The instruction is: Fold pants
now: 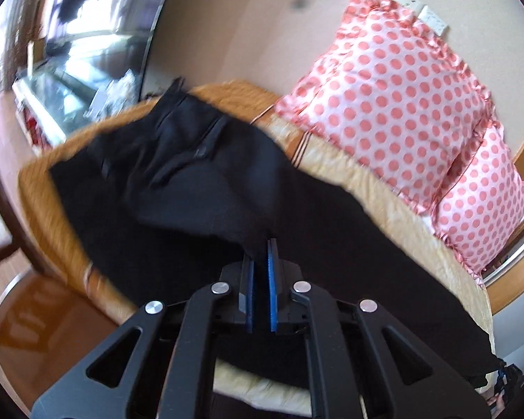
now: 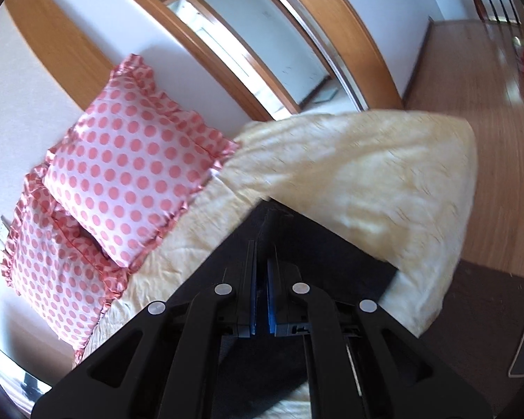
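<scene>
Black pants (image 1: 178, 174) lie spread across the bed, waistband end at the far left, one leg running to the lower right. My left gripper (image 1: 262, 248) is shut on a raised fold of the pants fabric near the middle. In the right wrist view my right gripper (image 2: 262, 248) is shut on a black edge of the pants (image 2: 332, 244), lifted off the cream bedspread (image 2: 366, 174). The fabric hides both pairs of fingertips in part.
Two pink polka-dot pillows (image 1: 384, 80) lean on the wall at the bed's head; they also show in the right wrist view (image 2: 132, 171). An orange blanket edge (image 1: 52, 202) borders the bed's left side. Wooden floor (image 2: 471, 70) lies beyond the bed corner.
</scene>
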Demonstrator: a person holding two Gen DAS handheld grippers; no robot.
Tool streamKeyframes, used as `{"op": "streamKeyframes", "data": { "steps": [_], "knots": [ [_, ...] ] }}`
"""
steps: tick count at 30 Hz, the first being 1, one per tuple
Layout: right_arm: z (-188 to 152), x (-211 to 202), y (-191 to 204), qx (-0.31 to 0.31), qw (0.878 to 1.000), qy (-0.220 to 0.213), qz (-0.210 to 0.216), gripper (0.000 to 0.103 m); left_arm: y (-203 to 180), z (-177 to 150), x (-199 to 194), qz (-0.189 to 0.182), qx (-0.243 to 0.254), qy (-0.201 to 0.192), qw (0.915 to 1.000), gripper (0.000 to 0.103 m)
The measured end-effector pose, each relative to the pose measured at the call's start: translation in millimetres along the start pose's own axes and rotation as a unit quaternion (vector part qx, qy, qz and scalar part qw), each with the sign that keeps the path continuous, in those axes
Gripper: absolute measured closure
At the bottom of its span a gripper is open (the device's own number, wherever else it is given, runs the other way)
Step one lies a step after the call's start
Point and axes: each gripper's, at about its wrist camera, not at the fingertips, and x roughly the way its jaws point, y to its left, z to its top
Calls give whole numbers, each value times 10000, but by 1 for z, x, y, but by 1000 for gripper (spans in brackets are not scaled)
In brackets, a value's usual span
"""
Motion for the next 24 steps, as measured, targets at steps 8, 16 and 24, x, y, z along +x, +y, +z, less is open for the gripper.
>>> {"op": "streamKeyframes", "data": {
  "steps": [8, 16, 24],
  "knots": [
    [-12, 2, -15, 72, 9998, 149, -118, 98, 38, -27, -3, -34, -689, -242, 9973, 70],
    [-11, 9, -20, 346, 9982, 480, -59, 83, 68, 1, -14, 396, -1050, -619, 9918, 33],
    [-9, 12, -25, 601, 9964, 602, 6, 59, 76, 15, 2, 530, -1092, -382, 9919, 33]
  ]
}}
